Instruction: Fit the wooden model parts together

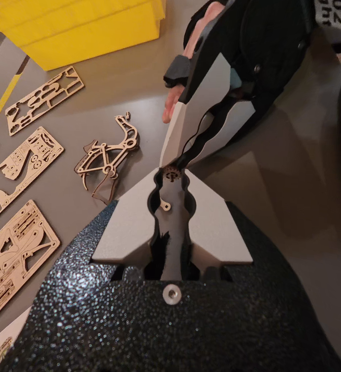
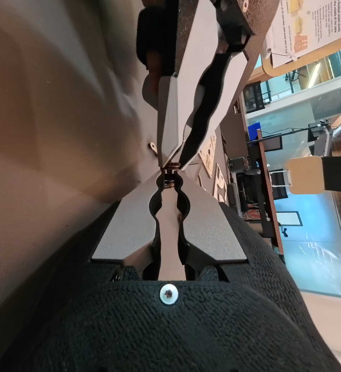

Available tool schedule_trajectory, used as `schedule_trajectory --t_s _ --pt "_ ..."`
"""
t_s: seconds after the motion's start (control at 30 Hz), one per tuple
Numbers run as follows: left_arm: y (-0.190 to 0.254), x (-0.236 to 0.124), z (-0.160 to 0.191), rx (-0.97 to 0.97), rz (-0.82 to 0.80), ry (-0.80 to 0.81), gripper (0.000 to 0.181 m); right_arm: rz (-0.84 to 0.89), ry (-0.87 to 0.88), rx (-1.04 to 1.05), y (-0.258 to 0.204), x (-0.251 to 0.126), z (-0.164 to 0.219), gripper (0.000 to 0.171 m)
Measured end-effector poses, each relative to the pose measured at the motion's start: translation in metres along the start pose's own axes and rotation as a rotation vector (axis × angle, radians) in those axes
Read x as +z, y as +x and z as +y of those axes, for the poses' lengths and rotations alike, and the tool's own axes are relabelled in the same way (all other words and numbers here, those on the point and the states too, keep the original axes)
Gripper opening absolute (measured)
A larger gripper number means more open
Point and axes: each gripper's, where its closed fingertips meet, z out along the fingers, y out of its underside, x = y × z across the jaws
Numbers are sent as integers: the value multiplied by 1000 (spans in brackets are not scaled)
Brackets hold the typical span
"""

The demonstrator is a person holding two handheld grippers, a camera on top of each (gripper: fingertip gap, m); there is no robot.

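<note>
Left gripper (image 1: 170,174) pinches a gear (image 1: 170,175) at its tips; right gripper (image 2: 168,177), tip to tip, clamps the mating stub (image 2: 169,182). Misaligned pushing could snap or drop the gear.

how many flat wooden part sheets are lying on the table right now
4 fully or mostly in the left wrist view: an emptied sheet by the yellow bin, then two nearer, and a corner at bottom left. Others may be hidden.

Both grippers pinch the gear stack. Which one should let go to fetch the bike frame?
Left, probably. The bike frame lies just left of the left gripper; the right gripper is also shut on the gear stack and can hold it.
</note>
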Motion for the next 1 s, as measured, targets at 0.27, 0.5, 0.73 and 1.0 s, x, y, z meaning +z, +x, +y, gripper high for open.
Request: schedule_trajectory --t_s 0.27,0.5,0.73,1.0 --pt "-3 -19 19 62 -48 -43 0 -50 -3 -2 -14 -1 -1 6" --pt "-5 -21 11 -13 -39 61 2 -36 -37 90 -3 1 13 7" --pt "3 1 6 -64 25 41 36 -37 7 99 -2 2 0 7" --pt "2 -2 6 -4 -9 16 17 -39 10 79 -5 4 -5 7"
